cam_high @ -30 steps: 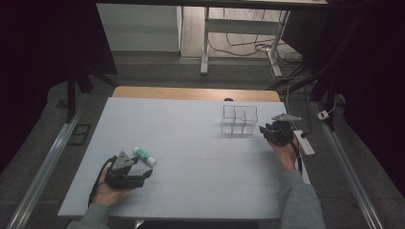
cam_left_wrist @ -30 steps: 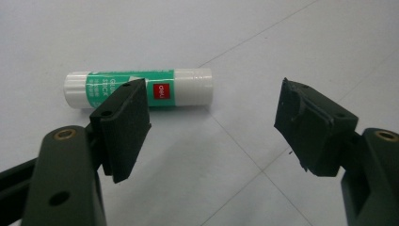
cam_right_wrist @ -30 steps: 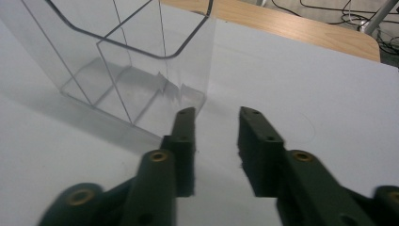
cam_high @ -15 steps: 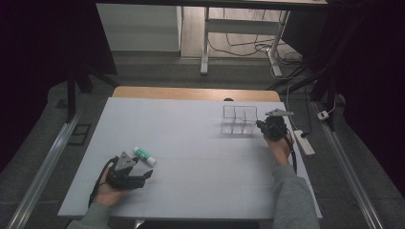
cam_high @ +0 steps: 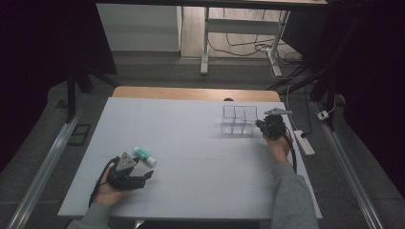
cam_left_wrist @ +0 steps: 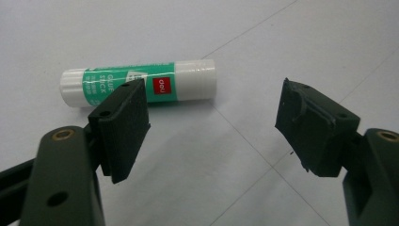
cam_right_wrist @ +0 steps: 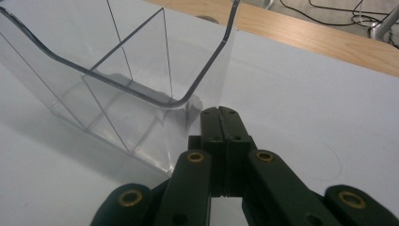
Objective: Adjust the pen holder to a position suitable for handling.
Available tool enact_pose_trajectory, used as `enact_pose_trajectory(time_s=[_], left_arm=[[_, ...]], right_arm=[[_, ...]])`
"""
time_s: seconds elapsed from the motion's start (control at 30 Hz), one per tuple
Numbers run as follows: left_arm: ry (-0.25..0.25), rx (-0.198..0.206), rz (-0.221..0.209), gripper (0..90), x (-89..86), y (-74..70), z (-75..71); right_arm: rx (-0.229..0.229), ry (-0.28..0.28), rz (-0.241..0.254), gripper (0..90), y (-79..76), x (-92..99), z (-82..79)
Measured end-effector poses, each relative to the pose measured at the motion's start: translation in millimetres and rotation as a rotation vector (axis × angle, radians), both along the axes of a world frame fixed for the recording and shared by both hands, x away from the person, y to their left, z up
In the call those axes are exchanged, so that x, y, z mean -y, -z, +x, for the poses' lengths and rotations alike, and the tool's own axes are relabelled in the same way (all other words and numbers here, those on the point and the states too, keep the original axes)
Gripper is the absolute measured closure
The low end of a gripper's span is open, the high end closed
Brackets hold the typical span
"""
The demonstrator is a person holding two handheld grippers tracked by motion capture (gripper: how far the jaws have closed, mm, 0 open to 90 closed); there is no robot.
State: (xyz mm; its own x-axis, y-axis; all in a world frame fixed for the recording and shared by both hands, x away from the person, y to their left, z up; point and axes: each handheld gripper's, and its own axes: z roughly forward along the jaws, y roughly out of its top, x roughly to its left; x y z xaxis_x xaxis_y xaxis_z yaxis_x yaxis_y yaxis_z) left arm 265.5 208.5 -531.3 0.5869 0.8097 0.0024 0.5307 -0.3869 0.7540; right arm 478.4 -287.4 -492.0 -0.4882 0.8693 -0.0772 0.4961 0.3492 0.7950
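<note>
A green and white glue stick (cam_high: pixel 144 156) lies on the white table (cam_high: pixel 205 162) at the front left. My left gripper (cam_high: pixel 145 174) rests just in front of it, open, its pads empty. In the left gripper view the glue stick (cam_left_wrist: pixel 141 82) lies flat beyond the left jaw, outside my left gripper (cam_left_wrist: pixel 211 127). A clear plastic organizer (cam_high: pixel 238 120) with compartments stands at the back right. My right gripper (cam_high: pixel 261 125) is against its right side. Seen from the right gripper view, my right gripper (cam_right_wrist: pixel 219 112) is pressed shut on the lower edge of the organizer (cam_right_wrist: pixel 117 80) side wall.
A strip of wooden tabletop (cam_high: pixel 191 93) runs along the far edge of the white sheet. A white power strip (cam_high: pixel 304 142) lies on the floor past the right edge. Metal stand legs and cables sit beyond the table.
My right gripper has shifted a little left, onto the organizer's right side, and its jaws have come together. The left gripper and the glue stick have stayed put.
</note>
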Motion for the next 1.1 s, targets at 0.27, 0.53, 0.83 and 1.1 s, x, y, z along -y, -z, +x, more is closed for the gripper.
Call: enact_pose_trajectory(time_s=[0.27, 0.53, 0.83, 1.1], left_arm=[[-0.001, -0.001, 0.0, 26.0, -0.2, 0.3, 0.7], [0.004, -0.007, 0.01, 26.0, 0.6, 1.6, 1.8], [0.005, -0.01, 0.016, 25.9, 1.9, 2.7, 1.8], [0.01, -0.014, 0.021, 25.9, 3.7, 3.5, 2.0]], right_arm=[[0.001, -0.035, -0.011, 89.4, 0.0, -3.2, 1.0], [0.005, -0.068, -0.015, 89.4, 0.8, -11.8, 0.6], [0.013, -0.074, -0.024, 89.3, -0.3, -18.7, 0.6], [0.02, -0.095, -0.029, 89.3, 1.0, -29.8, 0.1]])
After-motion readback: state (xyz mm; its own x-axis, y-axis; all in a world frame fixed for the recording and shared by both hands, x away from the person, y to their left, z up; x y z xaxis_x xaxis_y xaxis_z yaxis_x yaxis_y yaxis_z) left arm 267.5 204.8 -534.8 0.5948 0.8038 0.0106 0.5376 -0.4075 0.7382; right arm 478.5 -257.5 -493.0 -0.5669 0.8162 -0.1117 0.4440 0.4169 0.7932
